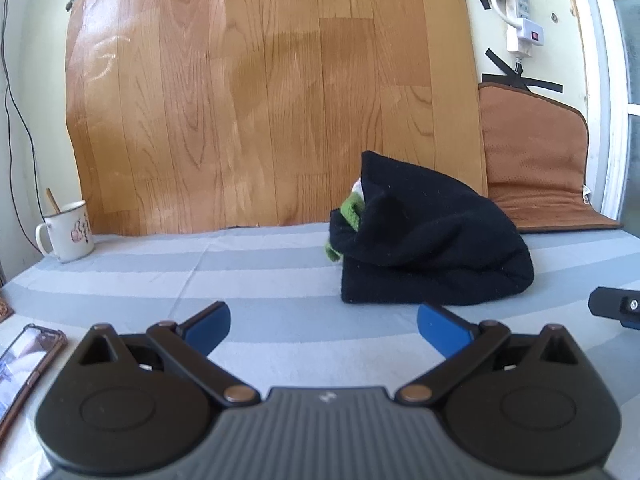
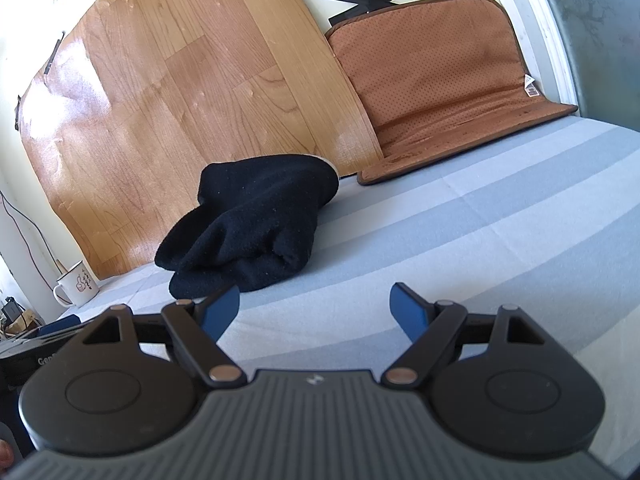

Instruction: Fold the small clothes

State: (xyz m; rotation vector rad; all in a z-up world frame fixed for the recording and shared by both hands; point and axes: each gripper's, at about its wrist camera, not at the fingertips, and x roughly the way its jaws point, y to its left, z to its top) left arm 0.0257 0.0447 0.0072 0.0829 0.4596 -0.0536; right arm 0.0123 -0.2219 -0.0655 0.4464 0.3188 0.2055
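Both grippers are empty and spread wide. The left gripper (image 1: 323, 324) sits low at the bottom centre of the left wrist view, its blue fingers (image 1: 210, 326) parted with nothing between them. The right gripper (image 2: 316, 306) is likewise released at the bottom centre of the right wrist view, its inner finger just beside the near edge of the garment but, as far as can be seen, not touching it.

The task item is a black fleece garment (image 1: 424, 236), lying in a bunched heap on the striped grey cloth (image 1: 260, 280) covering the tabletop. In the left wrist view it occupies the right of centre; in the right wrist view it lies left of centre. A green and white item (image 1: 352, 208) shows at the heap's left side, apparently tucked inside the fleece.

Surroundings: a white mug (image 1: 66, 232) at the left edge, a phone (image 1: 24, 364) at lower left, a wood-grain sheet (image 1: 260, 92) against the wall, and a brown padded mat (image 2: 432, 80) at upper right.

Assessment: no fold is in progress; the step in hand appears to be the approach to the heap. The next move would call for taking an edge in each gripper and spreading the fleece flat. Which edge is hem or collar cannot be determined.
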